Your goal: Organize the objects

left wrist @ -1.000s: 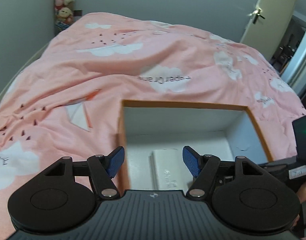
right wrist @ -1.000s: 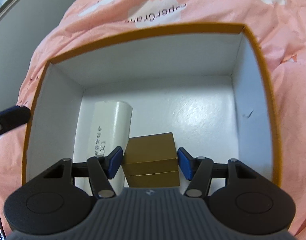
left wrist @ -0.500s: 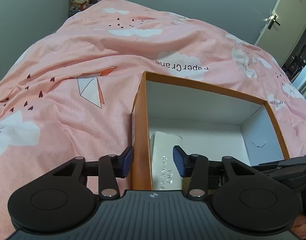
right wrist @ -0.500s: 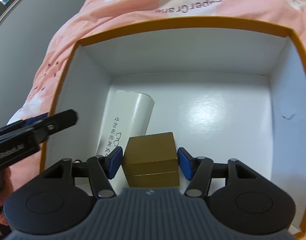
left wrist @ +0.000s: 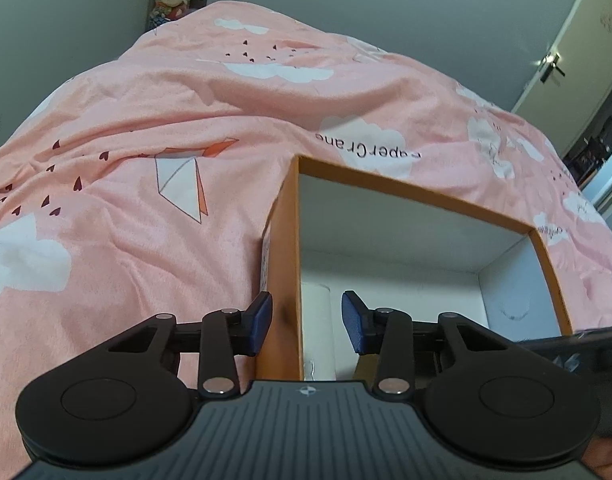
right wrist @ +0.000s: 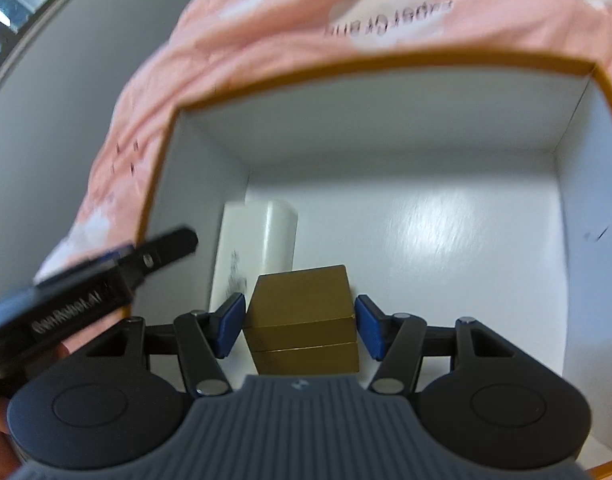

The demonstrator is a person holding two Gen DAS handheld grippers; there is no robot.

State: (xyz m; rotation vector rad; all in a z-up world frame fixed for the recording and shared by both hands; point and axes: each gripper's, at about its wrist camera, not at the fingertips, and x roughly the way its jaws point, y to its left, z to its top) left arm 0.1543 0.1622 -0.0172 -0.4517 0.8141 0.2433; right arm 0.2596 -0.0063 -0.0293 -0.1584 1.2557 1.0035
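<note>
Pink bedding printed with white clouds and paper cranes covers the bed, grey walls behind, and an open orange cardboard box with a white interior sits on it. Inside, near the left wall, lies a white rounded rectangular case with small dark lettering. The right tongs are clenched on a small gold cube-shaped gift box with a lid seam, its blue pads flat against opposite side faces, holding it above the box floor, just beside the white case. This gold box appears to be rigid card with a smooth, slightly glossy skin; it is judged light, stiff enough for a firm squeeze, but liable to slip or part at the seam if gripped on the lid alone. Both pads span the seam, which suits. The left tongs straddle the orange box's left wall, one pad outside, one inside; the jaws have just been closing around that wall. The outer pad looks to touch it, the inner stands clear, so it is not yet pinched. That wall is thin, stiff card, best taken near the rim.
</note>
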